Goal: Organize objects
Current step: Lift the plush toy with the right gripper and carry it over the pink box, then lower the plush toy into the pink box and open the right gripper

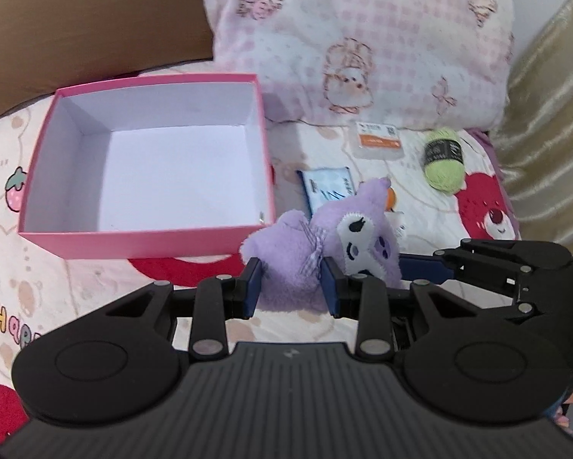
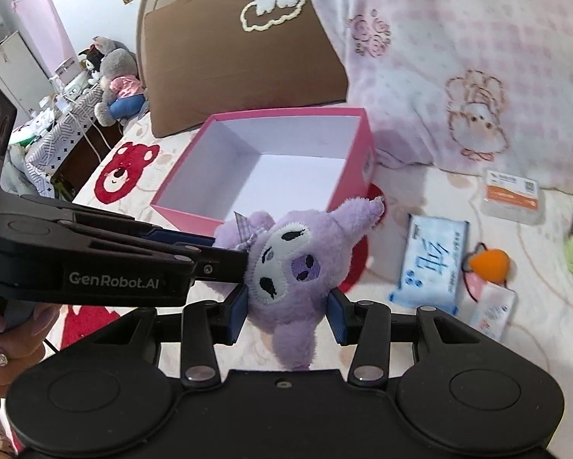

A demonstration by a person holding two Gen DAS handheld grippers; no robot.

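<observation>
A purple plush doll (image 1: 324, 244) with a white face is held between both grippers above the bed, just right of an empty pink box (image 1: 152, 229) with a white inside. My left gripper (image 1: 292, 287) is shut on the doll's body. My right gripper (image 2: 286, 306) is shut on the doll's head (image 2: 290, 267). In the right wrist view the left gripper reaches in from the left to the doll, and the pink box (image 2: 347, 187) stands just behind it.
On the printed bedsheet right of the box lie a blue tissue pack (image 1: 328, 187), a white-and-orange packet (image 1: 378, 139), a green yarn ball (image 1: 443, 160) and an orange toy (image 2: 489, 264). A pink quilt (image 1: 362, 38) and a brown pillow (image 1: 76, 30) lie behind.
</observation>
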